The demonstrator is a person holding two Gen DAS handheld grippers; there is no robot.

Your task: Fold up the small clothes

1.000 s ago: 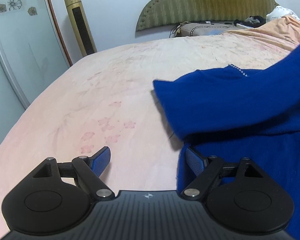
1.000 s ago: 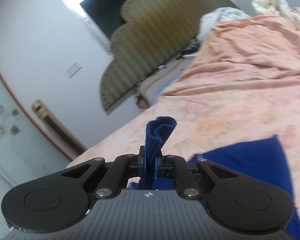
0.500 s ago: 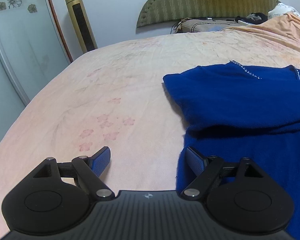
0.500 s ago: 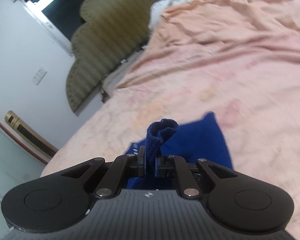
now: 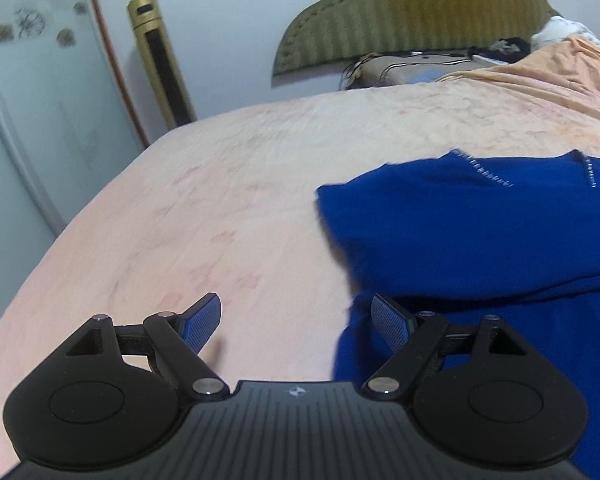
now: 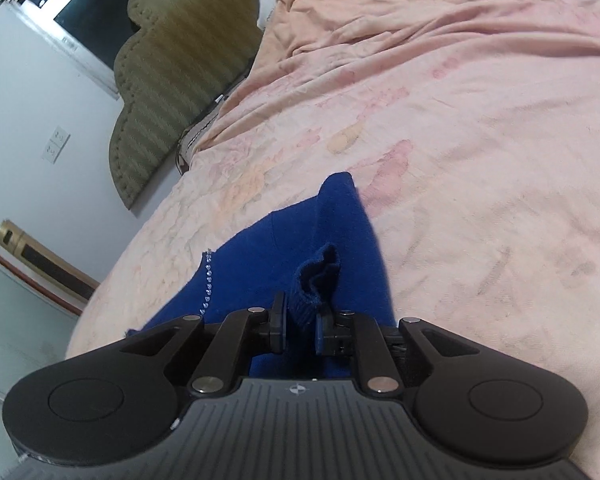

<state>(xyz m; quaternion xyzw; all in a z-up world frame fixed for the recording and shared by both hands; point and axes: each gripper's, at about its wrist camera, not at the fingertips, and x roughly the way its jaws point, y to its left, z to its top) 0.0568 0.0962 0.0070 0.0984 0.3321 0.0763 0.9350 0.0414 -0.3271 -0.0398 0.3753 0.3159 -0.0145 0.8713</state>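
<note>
Left wrist: 1 blue garment (image 5: 480, 232) lies on the pink bedsheet (image 5: 228, 200); left gripper (image 5: 298, 318) gapes, empty.

Right wrist, alone showing a window (image 6: 88, 24): right gripper (image 6: 302, 322) opening, 1 cuff (image 6: 316, 276) between.

Right gripper (image 6: 302, 320) at six o'clock, jaws opening around bunched blue garment (image 6: 320, 240), pink bedsheet (image 6: 480, 140) beyond, toward two o'clock
</note>
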